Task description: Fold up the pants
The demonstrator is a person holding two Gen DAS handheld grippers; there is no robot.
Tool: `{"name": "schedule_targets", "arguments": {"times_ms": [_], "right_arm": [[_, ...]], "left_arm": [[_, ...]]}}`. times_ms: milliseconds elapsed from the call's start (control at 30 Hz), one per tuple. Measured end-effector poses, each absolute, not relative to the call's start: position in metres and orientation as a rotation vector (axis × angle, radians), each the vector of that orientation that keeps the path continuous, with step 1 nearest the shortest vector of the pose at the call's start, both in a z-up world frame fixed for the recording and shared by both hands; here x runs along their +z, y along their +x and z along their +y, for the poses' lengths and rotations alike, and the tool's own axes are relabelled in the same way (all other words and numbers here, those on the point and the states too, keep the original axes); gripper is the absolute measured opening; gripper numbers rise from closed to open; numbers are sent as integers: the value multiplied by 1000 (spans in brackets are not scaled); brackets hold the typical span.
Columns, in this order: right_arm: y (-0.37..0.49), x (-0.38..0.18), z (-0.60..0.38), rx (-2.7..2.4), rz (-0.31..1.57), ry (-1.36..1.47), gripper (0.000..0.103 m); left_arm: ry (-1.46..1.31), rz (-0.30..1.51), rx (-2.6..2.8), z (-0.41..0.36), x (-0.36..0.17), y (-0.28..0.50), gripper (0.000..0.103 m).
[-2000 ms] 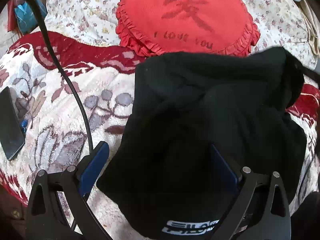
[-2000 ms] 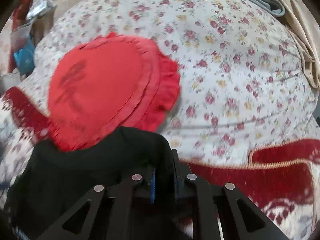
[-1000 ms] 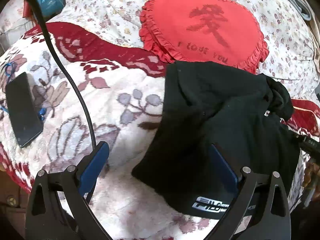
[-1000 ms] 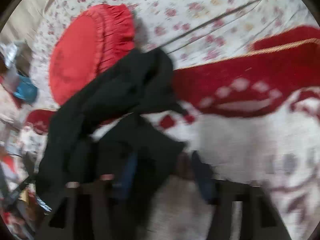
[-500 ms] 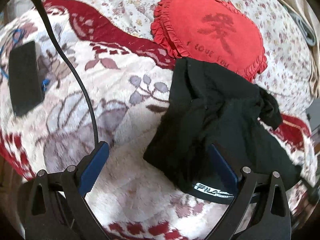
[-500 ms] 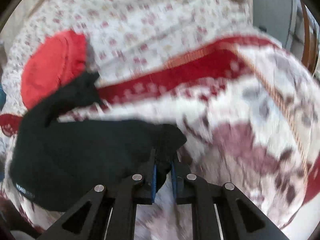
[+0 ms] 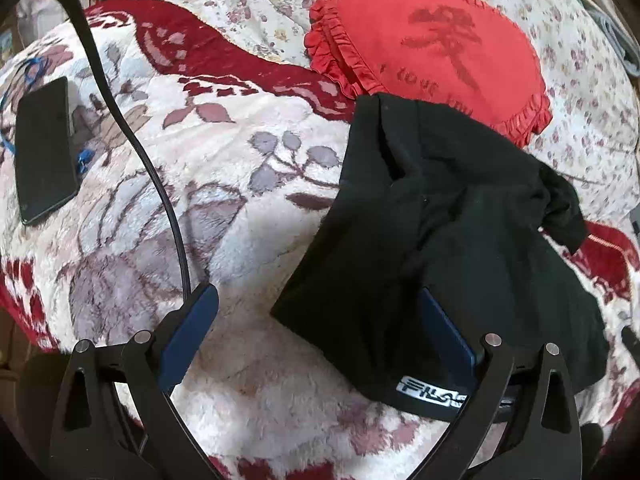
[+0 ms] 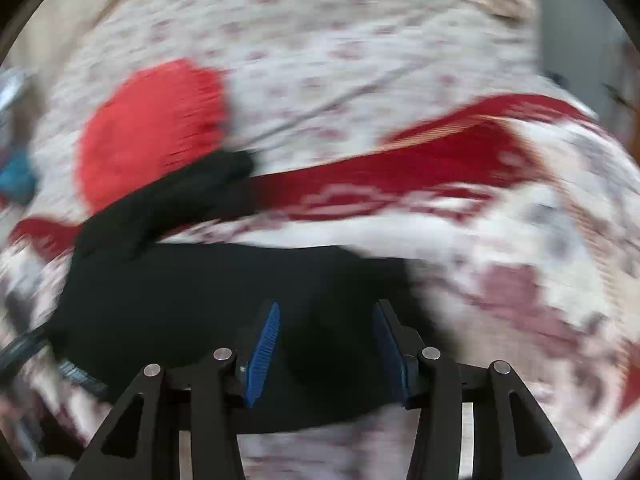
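The pants (image 7: 448,248) lie in a folded black bundle on the blanket (image 7: 240,200), the far edge overlapping the red pillow (image 7: 432,36) and the logo hem nearest the left gripper (image 7: 320,340). Half a second ago the right gripper (image 8: 326,344) was clamped on a corner of the cloth; now its fingers stand apart over the pants with nothing pinched between them, so that corner has been let go and this fold looks laid down. The right view is smeared by motion, so finer detail there is unclear. The left gripper's fingers are spread wide as before, one pad under or against the pants' near edge, holding nothing.

One loose flap sticks out on the side of the pants away from the phone (image 7: 44,148), toward the red band of the blanket; it probably needs tucking. Left of the pants the blanket is open up to a black cable (image 7: 132,128) and the phone beyond it. The pillow crowds the far edge.
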State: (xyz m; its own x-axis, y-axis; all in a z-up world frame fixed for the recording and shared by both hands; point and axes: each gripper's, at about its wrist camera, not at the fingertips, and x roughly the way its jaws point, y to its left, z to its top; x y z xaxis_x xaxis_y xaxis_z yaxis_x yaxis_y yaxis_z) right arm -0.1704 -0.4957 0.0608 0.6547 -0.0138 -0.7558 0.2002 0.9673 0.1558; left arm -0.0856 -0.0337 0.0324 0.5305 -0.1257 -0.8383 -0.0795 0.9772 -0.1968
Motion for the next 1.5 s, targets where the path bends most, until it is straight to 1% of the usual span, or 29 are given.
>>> {"name": "schedule_targets", "arguments": {"times_ms": [233,400,500,600,733,833,933,1100,1133,1200,1233,1267,1300,1333,1367,1433,1500], "right_arm": [[-125,26,-407,120,922,177,47],[-102,0,-379,145,1000,119,47],[-99,7,-372,168,994,92,47],[-85,21,-370,211,955,105,48],[-55,50,-354,274,869,14,54],[-23,67,-332,345,817,-65,66],[10,79,-303,427,787,-142,67],[55,79,-253,538,785,-299,70],[65,74,-243,562,797,-320,72],[80,60,-231,597,844,-338,73],[88,48,-223,599,882,-355,67],[93,38,-220,589,908,-374,42],[94,32,-218,577,917,-386,33],[94,30,-219,569,912,-372,29],[92,32,-222,572,899,-338,19],[82,42,-230,575,879,-278,13],[66,56,-238,550,835,-259,13]], "left_arm": [[-166,1029,-19,-42,20,-79,100],[-129,1035,-19,-45,19,-71,100],[-115,1034,-16,-43,25,-69,100],[-88,992,-20,-40,41,-65,100],[-120,978,-70,-36,58,-49,100],[-194,1002,-109,-36,61,-31,100],[-191,1043,-134,-49,56,-15,100],[48,1032,-53,-65,40,7,100],[51,1039,-47,-61,36,12,100],[5,1060,-62,-53,31,18,100],[-21,1064,-68,-49,29,19,100],[-30,1062,-75,-47,30,18,100],[-27,1058,-80,-45,30,16,100],[-23,1056,-83,-45,31,15,100],[-24,1054,-87,-43,33,13,100],[-42,1046,-86,-38,38,9,100],[-70,1039,-87,-32,44,6,100]]}}
